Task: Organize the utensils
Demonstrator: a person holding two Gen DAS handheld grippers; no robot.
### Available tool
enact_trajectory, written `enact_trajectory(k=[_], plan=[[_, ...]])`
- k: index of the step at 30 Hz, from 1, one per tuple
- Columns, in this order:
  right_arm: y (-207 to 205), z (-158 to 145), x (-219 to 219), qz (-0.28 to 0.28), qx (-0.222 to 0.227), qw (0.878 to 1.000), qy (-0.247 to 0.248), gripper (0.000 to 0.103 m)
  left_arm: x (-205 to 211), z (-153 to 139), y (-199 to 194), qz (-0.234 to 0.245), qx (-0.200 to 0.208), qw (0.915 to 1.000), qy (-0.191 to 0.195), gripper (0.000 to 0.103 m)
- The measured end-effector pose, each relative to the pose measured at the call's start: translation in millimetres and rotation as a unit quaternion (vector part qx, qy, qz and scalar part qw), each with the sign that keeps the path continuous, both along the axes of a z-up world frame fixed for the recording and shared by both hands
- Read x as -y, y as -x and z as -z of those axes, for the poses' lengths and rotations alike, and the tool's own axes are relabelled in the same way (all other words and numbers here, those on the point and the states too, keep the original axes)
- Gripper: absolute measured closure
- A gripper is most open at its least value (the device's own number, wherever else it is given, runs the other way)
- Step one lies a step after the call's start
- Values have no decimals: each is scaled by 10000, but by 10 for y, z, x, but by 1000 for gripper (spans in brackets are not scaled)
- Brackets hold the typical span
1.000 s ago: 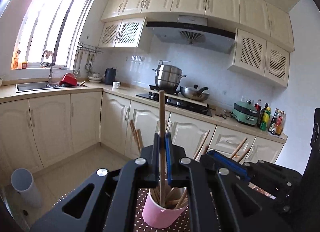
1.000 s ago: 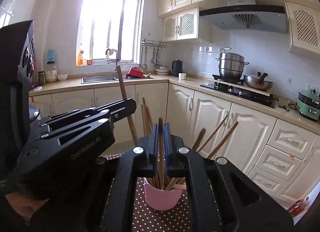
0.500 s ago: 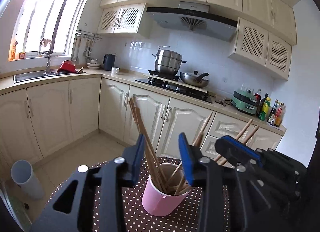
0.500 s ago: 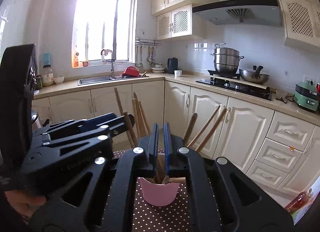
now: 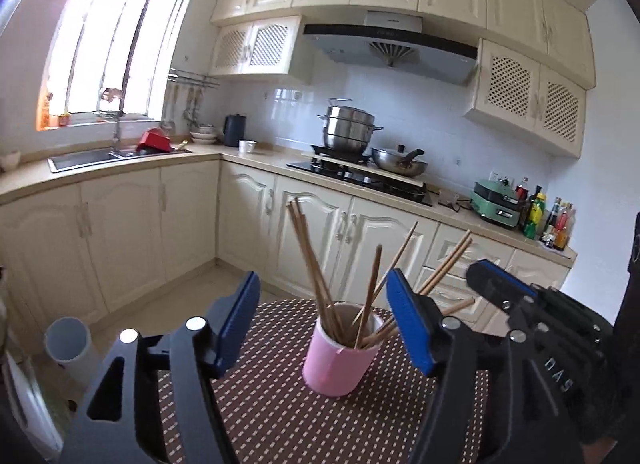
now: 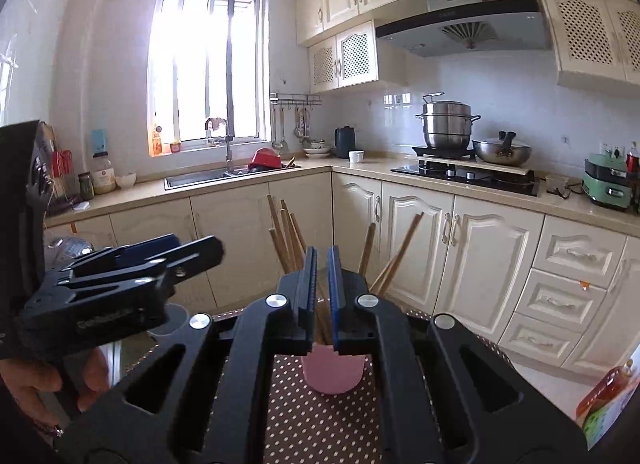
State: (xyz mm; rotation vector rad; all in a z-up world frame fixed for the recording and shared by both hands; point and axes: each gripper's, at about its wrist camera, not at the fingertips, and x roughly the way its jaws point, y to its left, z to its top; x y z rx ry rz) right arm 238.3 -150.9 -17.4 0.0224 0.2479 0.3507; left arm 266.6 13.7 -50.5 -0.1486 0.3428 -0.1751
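A pink cup (image 5: 338,364) stands on a brown polka-dot table (image 5: 280,416) and holds several wooden chopsticks (image 5: 316,276) that fan out. My left gripper (image 5: 322,316) is wide open and empty, its blue pads either side of the cup and nearer the camera. My right gripper (image 6: 322,296) has its jaws nearly together with a thin gap and nothing between them, in front of the cup (image 6: 334,376) and chopsticks (image 6: 286,236). Each gripper shows in the other's view: the right one (image 5: 520,304) and the left one (image 6: 132,264).
Cream kitchen cabinets (image 5: 168,224) run behind the table, with a sink (image 5: 88,156) and stove (image 5: 360,178) on the counter. A grey bin (image 5: 66,344) stands on the floor at left. A colourful box (image 6: 604,408) sits at right.
My left gripper let go of a chopstick into the cup, opened wide and drew back. My right gripper held a chopstick a second ago; its jaws now hold nothing and have parted slightly.
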Motion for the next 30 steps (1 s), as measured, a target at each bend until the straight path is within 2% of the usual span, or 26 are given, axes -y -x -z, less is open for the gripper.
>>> enact_trajectory(k=[6,7,8,9,10,14,18,21,23,30], plan=[[427,-48,110,54,2,9997,-235,94,-57,-96,504,-145,22,9998,-153,34],[512,-59,118,45,17,9997,-247,85,-60,-112,580,-214,17,9996,-201,32],[617,-71,129,26,53,9996,-270,64,-69,-123,686,-300,20,9992,-244,32],[697,-82,133,27,95,9995,-294,49,-76,-140,781,-326,54,9991,-248,32],[776,-91,142,28,142,9994,-327,39,-79,-151,857,-368,63,9990,-250,31],[1115,-141,140,11,302,9990,-338,39,-62,-215,1155,-487,134,9979,-395,26],[1353,-179,120,223,469,9985,-167,32,-32,-281,1476,-483,286,9975,-421,21],[1487,-203,131,308,536,9980,-116,29,9,-312,1689,-598,425,9956,-590,21],[1572,-214,134,382,624,9973,-77,25,15,-330,1809,-659,502,9948,-596,21],[1841,-239,101,429,881,9952,5,19,84,-421,2152,-797,848,9910,-660,21]])
